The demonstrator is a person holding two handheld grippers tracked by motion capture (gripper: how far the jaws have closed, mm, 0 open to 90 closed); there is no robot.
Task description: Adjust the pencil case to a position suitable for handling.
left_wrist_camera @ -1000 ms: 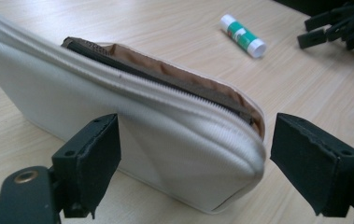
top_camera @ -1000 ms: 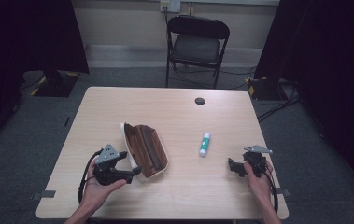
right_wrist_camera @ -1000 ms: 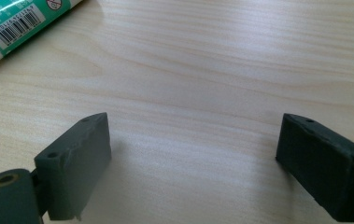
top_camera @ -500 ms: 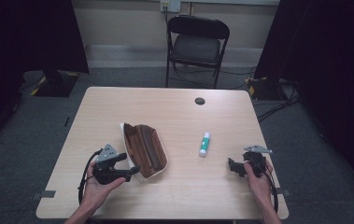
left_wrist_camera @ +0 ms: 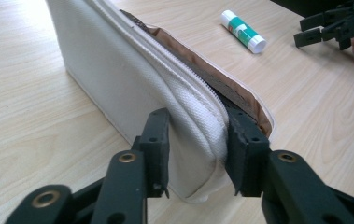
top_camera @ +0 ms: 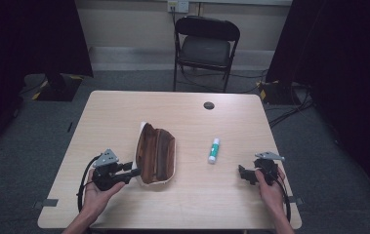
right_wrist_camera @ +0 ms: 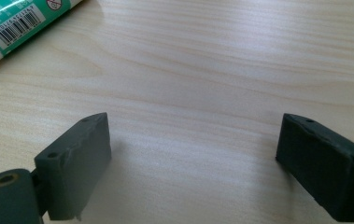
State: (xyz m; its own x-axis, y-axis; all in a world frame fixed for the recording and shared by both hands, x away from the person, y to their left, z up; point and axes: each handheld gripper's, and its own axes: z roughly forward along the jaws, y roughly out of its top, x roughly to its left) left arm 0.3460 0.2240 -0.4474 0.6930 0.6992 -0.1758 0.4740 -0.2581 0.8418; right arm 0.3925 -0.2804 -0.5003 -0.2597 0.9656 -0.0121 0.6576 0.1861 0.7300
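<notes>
From the high view, the open pencil case (top_camera: 156,155) is seen at the table's (top_camera: 124,112) left-centre, the glue stick (top_camera: 214,150) lying apart — not yet packed. In the left gripper view, the left gripper (left_wrist_camera: 197,140) has just been closing and is clamped on the case's near wall. In the right gripper view, the right gripper (right_wrist_camera: 202,163) is held wide open — empty.

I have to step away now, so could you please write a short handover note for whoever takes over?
Left gripper: fingers have just been closing on the near end of the open pencil case, pressing its white wall.
Right gripper: open, holding nothing, over bare table.
Glue stick: lies on the table between case and right gripper.
Done: case gripped.
Left: probably putting the glue stick in the case.
</notes>
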